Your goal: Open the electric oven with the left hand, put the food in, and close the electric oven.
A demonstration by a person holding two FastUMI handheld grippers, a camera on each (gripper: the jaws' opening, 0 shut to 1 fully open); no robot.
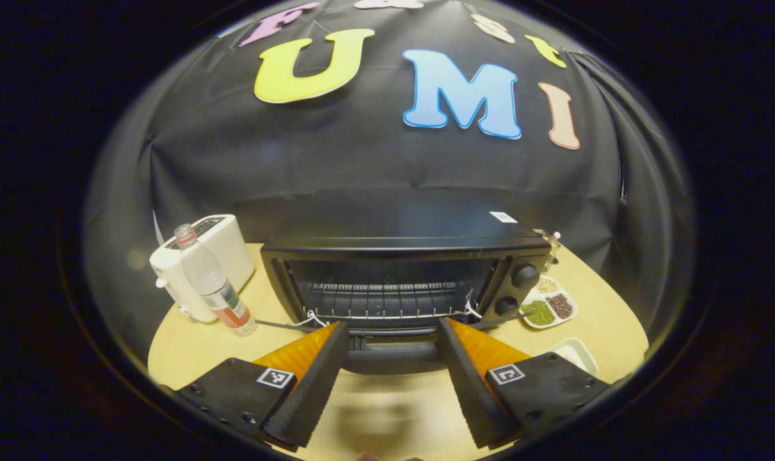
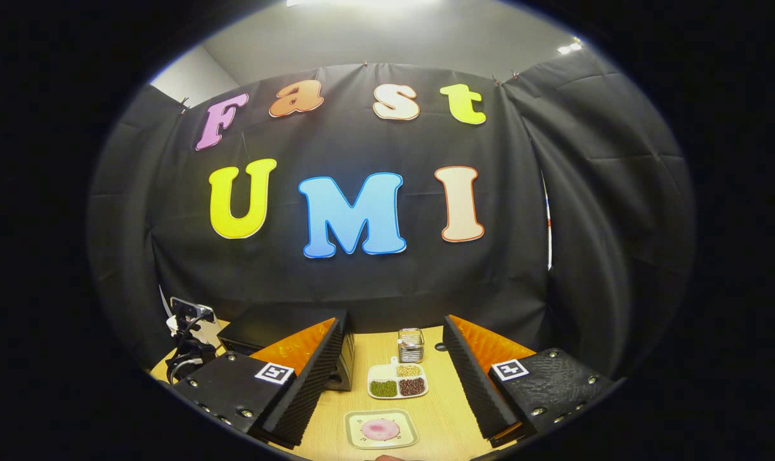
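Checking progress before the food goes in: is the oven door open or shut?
Open. In the left gripper view the oven shows its wire rack directly, and the door hangs folded down in front, between the left gripper's jaws.

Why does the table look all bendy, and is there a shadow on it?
In the left gripper view the fisheye lens curves the round wooden table, and a soft blurry shadow lies between the open left gripper and the black electric oven; in the right gripper view ceiling lights glare at the top.
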